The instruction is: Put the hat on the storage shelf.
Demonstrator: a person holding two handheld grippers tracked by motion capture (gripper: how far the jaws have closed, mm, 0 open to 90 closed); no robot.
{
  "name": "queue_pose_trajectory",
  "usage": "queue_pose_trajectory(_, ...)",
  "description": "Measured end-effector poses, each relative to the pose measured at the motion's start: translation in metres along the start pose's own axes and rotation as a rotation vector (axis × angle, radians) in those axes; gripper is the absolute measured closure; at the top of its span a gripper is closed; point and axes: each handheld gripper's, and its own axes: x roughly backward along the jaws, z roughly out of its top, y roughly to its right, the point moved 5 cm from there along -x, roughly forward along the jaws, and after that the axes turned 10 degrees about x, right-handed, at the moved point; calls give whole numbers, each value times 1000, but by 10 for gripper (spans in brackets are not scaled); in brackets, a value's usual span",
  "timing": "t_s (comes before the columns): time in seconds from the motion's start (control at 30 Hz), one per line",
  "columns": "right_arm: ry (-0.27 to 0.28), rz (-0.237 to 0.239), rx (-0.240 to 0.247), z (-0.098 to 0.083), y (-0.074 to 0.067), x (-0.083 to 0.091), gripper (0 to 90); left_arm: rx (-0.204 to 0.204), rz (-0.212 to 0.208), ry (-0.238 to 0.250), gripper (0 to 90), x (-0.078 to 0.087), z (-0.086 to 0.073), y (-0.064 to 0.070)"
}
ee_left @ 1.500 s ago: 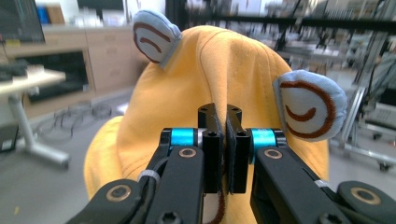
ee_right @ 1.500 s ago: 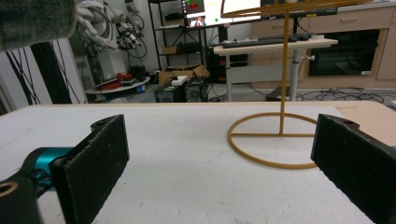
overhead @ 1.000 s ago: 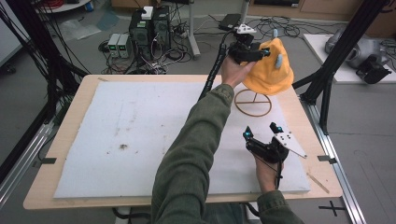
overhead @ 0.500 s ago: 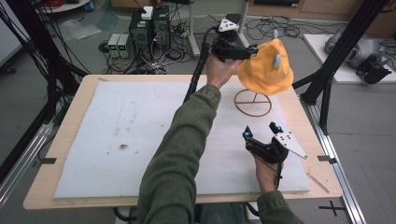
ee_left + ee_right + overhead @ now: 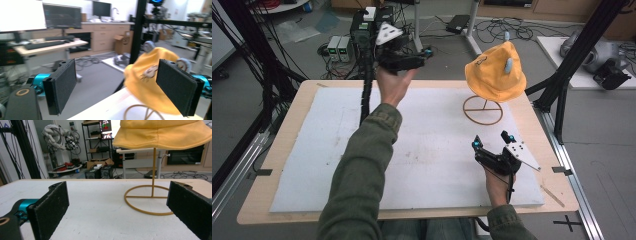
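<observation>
Hat [image 5: 150, 85] partly behind left claw [image 5: 122, 87].

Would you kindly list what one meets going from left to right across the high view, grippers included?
Left gripper → yellow bucket hat on its wire stand → right gripper.

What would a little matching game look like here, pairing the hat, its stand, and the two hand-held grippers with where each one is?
Things:
1. yellow hat
2. stand
3. left gripper
4. right gripper

Places:
A. ring base resting on the white mat
B. held up in the air past the table's far edge
C. low over the mat near the front right corner
D. sitting on top of the thin pole

Pairs: 1-D, 2-A, 3-B, 4-C
</observation>
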Motion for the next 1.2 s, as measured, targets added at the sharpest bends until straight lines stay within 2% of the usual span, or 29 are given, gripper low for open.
queue_pose_trajectory(0.13,-8,2,8,-2,0,0,38,-8,76,44,173,46,-4,-23)
queue_pose_trajectory(0.37,-7,7,24,-2,-4,0,38,5,191,79,173,118,-15,-58)
queue_pose_trajectory(0.57,-7,-6,-1,-2,-1,0,38,-3,269,92,173,166,-26,-77)
queue_pose_trajectory(0.7,-5,-12,4,-1,-2,0,38,-2,297,93,173,185,-39,-83)
queue_pose_trajectory(0.8,-1,-13,10,1,-3,0,38,-16,316,88,173,196,-52,-85)
queue_pose_trajectory(0.97,-1,-7,19,1,-5,-2,38,-2,334,92,173,205,-74,-86)
queue_pose_trajectory(1.2,-5,0,25,0,-8,-4,38,18,368,77,174,213,-114,-90)
